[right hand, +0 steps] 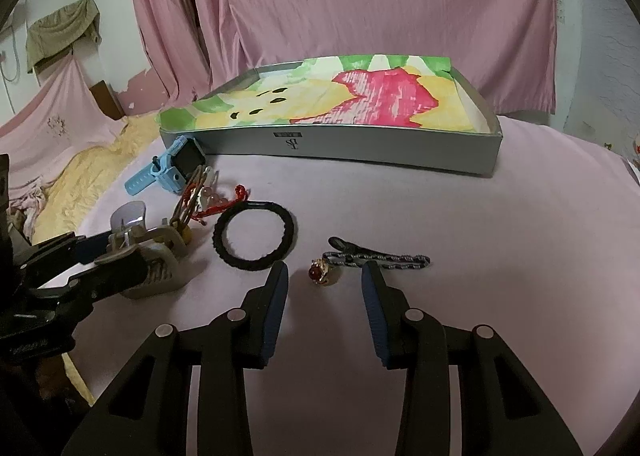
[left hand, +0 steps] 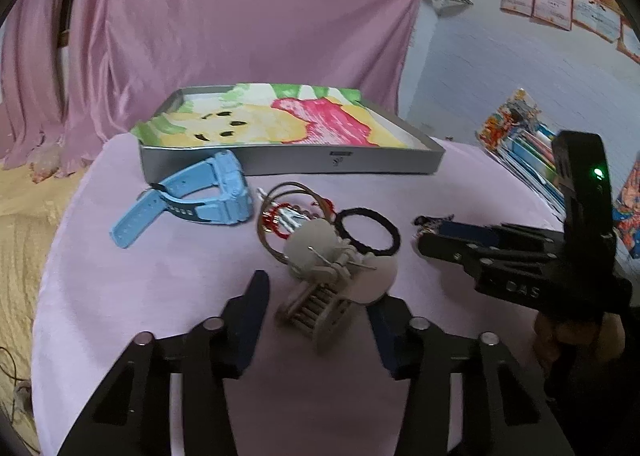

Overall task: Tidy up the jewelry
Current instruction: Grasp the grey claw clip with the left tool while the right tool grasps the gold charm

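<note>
- A silver tray (right hand: 352, 153) lined with a pink, yellow and green painted sheet sits at the far side of the worktop (right hand: 480, 240), which is covered in pale pink cloth; a pink curtain (right hand: 380, 7) hangs behind.
- Just in front of the tray's left corner lies a blue watch (left hand: 208, 195), and beside it a tangle of bangles and a red beaded bracelet (left hand: 280, 215).
- A black hair tie (right hand: 254, 236) lies flat near the middle, touching the bangle pile in the left wrist view.
- A beige claw hair clip (left hand: 324, 284) rests between the jaws of the left gripper (left hand: 320, 304); the jaws are spread wide on either side of it, and I cannot tell whether they touch it.
- The right gripper (right hand: 325, 284) hovers low with its jaws spread, holding nothing.
- A gold ring with a red stone (right hand: 322, 272) lies on the cloth between the right jaws' tips.
- A grey braided hair clip (right hand: 376, 258) lies just behind the ring, its right end reaching past the right fingertip.
</note>
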`<state>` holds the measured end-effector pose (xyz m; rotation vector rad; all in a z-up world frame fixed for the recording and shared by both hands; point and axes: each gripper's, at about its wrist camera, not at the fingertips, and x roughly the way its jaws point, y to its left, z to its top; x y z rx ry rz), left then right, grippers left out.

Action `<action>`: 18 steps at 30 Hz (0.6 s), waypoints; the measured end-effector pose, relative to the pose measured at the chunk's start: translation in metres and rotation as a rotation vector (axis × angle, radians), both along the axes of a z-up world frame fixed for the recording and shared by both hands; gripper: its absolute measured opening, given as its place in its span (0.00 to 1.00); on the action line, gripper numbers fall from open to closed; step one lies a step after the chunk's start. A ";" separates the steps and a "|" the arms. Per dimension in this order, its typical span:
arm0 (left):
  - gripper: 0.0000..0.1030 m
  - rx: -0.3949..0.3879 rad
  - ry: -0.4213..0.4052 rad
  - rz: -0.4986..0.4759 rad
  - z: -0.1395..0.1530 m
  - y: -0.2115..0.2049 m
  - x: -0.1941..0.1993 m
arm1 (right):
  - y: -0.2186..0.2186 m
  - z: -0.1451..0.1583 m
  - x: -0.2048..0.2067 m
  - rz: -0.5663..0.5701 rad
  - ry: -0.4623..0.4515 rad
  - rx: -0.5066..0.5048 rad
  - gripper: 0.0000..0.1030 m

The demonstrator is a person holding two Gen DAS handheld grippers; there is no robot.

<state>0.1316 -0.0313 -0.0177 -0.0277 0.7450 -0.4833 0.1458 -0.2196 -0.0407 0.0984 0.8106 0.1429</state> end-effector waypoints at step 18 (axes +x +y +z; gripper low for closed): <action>0.22 -0.074 -0.010 0.020 0.012 0.002 -0.015 | -0.002 0.008 -0.018 0.056 -0.086 0.089 0.09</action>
